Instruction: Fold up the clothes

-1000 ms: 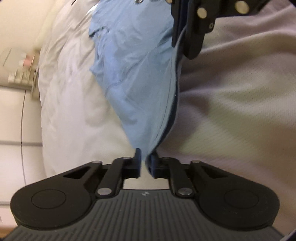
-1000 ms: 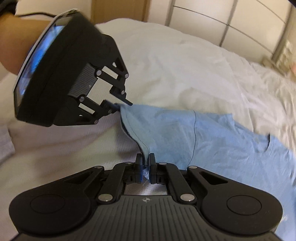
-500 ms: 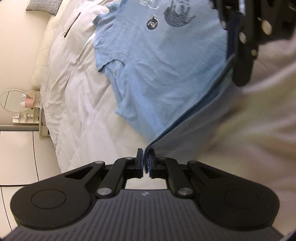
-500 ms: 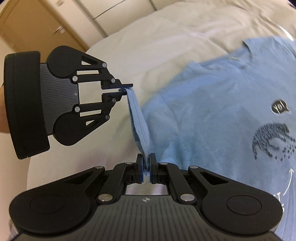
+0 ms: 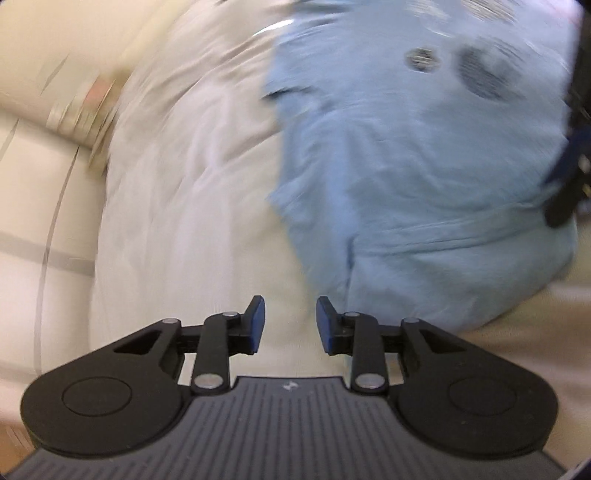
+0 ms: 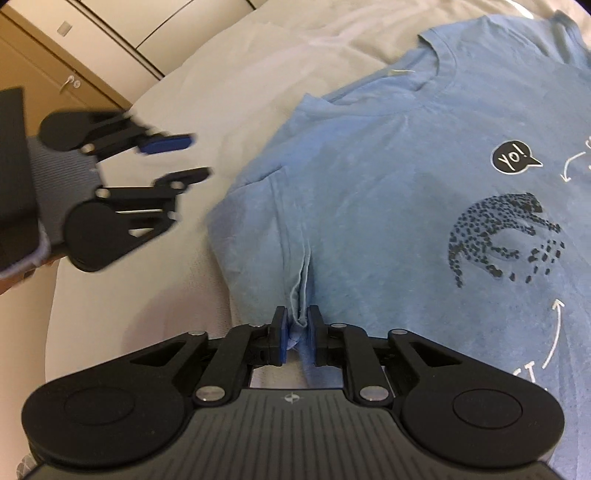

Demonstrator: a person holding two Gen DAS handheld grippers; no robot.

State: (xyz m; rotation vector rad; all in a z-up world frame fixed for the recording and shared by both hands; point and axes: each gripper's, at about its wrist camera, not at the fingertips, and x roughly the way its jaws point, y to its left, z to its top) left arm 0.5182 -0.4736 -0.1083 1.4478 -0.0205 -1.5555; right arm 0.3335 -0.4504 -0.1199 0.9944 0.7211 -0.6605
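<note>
Black two-finger left gripper point(image 5: 290, 325) with blue pads point(image 5: 256, 323), jaws opening and well apart, nothing between them, only pale bedding behind the gap. Seen also from the right wrist view, off to the left of the T-shirt, blurred, jaws spread over the white duvet point(image 6: 229, 92) and clear of the cloth.

Black right gripper point(image 6: 295, 334), jaws opening too, yet with a pinched ridge of the light blue T-shirt point(image 6: 369, 192) bunched between the pads and touching both; looks clamped on that fold, though loosening. Ridge running up from the jaws along the seam where sleeve meets body.

T-shirt lying front side up, mostly flat, on the duvet. Round neckline at the top of the shirt, with a small tag inside. On the chest, to the right of the pinched ridge: a black speech bubble point(image 6: 513, 158) reading "Yo!", a dark spotted curled animal print point(image 6: 498, 236) just below it, and thin white arrows around both. One short sleeve spread to the left of the ridge, edge resting on the duvet.

Beyond the duvet, up and left of the T-shirt: cream cabinet doors point(image 6: 147, 22) and a tan wooden door with a small handle point(image 6: 68, 83).

Left wrist view heavily smeared; same blue shirt visible above and right of the open jaws, prints blurred.
</note>
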